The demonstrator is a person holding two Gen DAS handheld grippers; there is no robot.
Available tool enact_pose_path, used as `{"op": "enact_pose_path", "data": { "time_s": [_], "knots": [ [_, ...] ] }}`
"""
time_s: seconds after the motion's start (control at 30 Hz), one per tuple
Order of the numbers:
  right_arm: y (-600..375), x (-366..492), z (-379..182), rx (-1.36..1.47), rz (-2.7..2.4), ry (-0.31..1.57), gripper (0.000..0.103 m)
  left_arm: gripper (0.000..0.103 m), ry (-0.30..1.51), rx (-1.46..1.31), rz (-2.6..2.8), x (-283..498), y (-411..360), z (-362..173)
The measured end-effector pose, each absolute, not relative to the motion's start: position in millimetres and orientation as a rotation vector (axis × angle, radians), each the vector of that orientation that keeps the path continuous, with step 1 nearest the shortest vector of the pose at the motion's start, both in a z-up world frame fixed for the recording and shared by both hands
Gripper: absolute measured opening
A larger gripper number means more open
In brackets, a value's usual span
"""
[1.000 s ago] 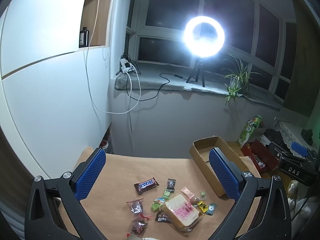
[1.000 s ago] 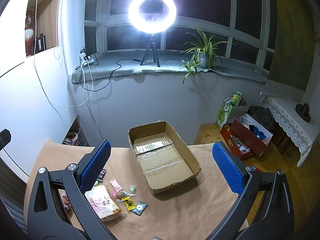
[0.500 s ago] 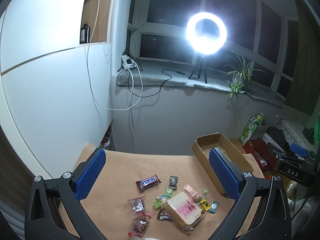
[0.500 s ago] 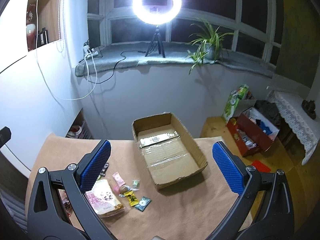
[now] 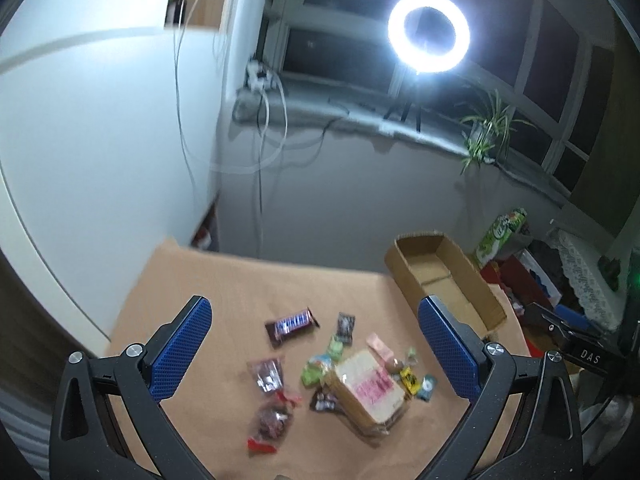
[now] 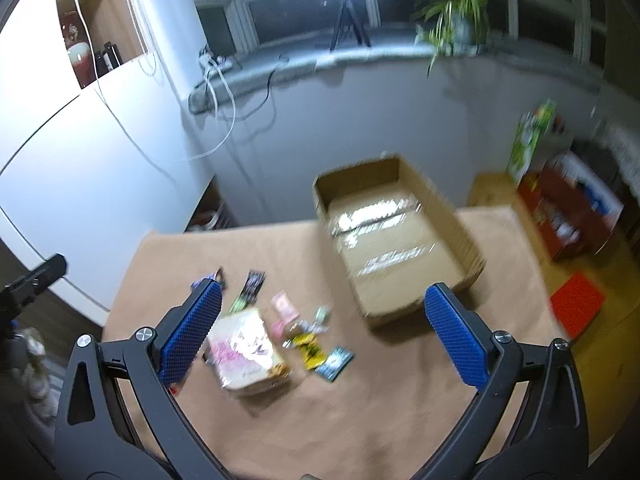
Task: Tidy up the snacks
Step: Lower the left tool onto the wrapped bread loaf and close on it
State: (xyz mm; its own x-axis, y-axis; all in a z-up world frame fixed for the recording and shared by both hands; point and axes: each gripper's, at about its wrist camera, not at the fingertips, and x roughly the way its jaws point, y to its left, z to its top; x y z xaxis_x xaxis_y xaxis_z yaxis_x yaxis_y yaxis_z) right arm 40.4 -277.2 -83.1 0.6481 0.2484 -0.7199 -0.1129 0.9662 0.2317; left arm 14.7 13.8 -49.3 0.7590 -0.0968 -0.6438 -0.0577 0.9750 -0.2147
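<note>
Both the left hand-held gripper (image 5: 314, 346) and the right hand-held gripper (image 6: 322, 330) hang wide apart above the table (image 6: 360, 420), where the snacks (image 5: 362, 384) lie beside the cardboard box (image 6: 400, 236).

A cardboard box (image 6: 400, 240) stood open and empty on the table, its floor taped. To its left lay the scattered snacks: a wrapped bread pack (image 6: 246, 354) with pink print, a brown chocolate bar (image 5: 292, 325), two clear candy bags (image 5: 270, 396), and small sweets (image 6: 316, 344) in pink, yellow, green and teal wrappers.
</note>
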Motion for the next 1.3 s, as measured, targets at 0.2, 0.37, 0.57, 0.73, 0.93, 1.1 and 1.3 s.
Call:
{"op": "enact_pose_path", "data": {
  "time_s": [0.2, 0.37, 0.57, 0.73, 0.93, 1.1, 1.3],
  "knots": [
    [-276, 50, -130, 0.261, 0.301, 0.998, 0.087, 0.088, 0.830, -0.322, -0.066, 19, 21, -83],
    [-262, 58, -169, 0.313, 0.408, 1.120, 0.070, 0.073, 0.934, -0.383, -0.136, 23, 12, -108],
    [-240, 69, -206, 0.339, 0.480, 1.221, 0.059, 0.055, 1.053, -0.427, -0.231, 28, -8, -140],
    [-224, 81, -225, 0.325, 0.512, 1.268, 0.052, 0.044, 1.133, -0.443, -0.279, 34, -18, -160],
    [-207, 101, -245, 0.293, 0.538, 1.310, 0.048, 0.033, 1.194, -0.449, -0.300, 43, -25, -183],
    [-195, 110, -252, 0.278, 0.562, 1.335, 0.045, 0.029, 1.233, -0.448, -0.301, 48, -29, -198],
    [-190, 116, -257, 0.302, 0.595, 1.357, 0.044, 0.028, 1.263, -0.468, -0.285, 51, -24, -213]
  ]
}}
